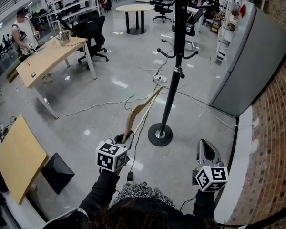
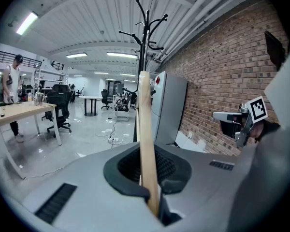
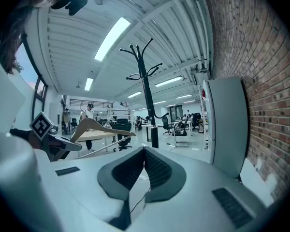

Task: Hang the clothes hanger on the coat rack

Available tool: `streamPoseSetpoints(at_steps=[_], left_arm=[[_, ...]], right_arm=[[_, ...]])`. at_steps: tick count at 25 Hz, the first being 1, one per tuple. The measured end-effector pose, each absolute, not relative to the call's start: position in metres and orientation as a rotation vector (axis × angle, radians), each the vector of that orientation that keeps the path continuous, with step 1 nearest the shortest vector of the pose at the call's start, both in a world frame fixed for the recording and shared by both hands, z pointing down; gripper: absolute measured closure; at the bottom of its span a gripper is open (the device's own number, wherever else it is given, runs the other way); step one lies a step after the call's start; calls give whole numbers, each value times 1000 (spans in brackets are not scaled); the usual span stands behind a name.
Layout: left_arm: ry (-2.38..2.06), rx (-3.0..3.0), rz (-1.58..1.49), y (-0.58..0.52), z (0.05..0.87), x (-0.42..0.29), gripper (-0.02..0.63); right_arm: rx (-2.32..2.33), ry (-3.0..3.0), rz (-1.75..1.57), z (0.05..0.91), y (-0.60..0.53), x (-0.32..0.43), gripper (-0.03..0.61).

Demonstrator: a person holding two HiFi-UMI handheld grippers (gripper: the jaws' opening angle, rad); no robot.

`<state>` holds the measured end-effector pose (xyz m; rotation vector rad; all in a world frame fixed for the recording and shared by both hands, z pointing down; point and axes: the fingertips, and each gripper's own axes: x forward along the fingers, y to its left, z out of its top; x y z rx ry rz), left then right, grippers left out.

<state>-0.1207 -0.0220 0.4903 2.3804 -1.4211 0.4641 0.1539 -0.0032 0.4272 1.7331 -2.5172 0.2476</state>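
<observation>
The black coat rack stands on a round base on the floor ahead of me, with hook arms up its pole. My left gripper is shut on the lower end of a wooden clothes hanger, which slants up and right toward the pole without touching it. In the left gripper view the hanger rises straight from the closed jaws, with the rack behind it. My right gripper hangs right of the base, shut and empty. The right gripper view shows the hanger at the left and the rack ahead.
A grey cabinet stands against the brick wall on the right. A power strip and cables lie on the floor behind the rack. A wooden desk, an office chair and a person are at the far left.
</observation>
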Motion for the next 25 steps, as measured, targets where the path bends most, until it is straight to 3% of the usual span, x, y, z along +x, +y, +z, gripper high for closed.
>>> streamPoseSetpoints(at_steps=[25], left_arm=[[-1329, 2407, 538, -176, 505, -92, 607]], right_arm=[[1837, -2455, 261, 437, -127, 190, 569]])
